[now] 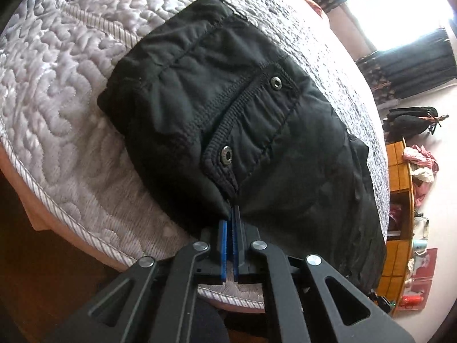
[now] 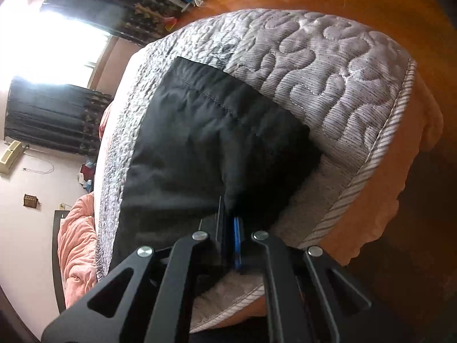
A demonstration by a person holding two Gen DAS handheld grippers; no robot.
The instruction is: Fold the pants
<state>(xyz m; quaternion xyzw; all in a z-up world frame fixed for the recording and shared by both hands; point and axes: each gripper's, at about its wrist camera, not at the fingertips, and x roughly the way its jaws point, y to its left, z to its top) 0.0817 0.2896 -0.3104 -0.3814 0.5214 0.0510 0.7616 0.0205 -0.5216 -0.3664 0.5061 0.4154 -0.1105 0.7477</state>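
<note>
Pants [image 1: 228, 114] ahead on the bed [image 1: 57, 114], near edge pinched by left gripper [image 1: 232, 211] and right gripper [image 2: 228, 211]; next, seemingly, lift and fold

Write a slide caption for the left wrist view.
Left gripper shut on the near edge of black pants by the eyeleted waistband, on a quilted bed cover.

The left gripper [image 1: 232, 211] pinches the near edge of black pants [image 1: 228, 108] lying on a quilted bedspread [image 1: 57, 91].
</note>
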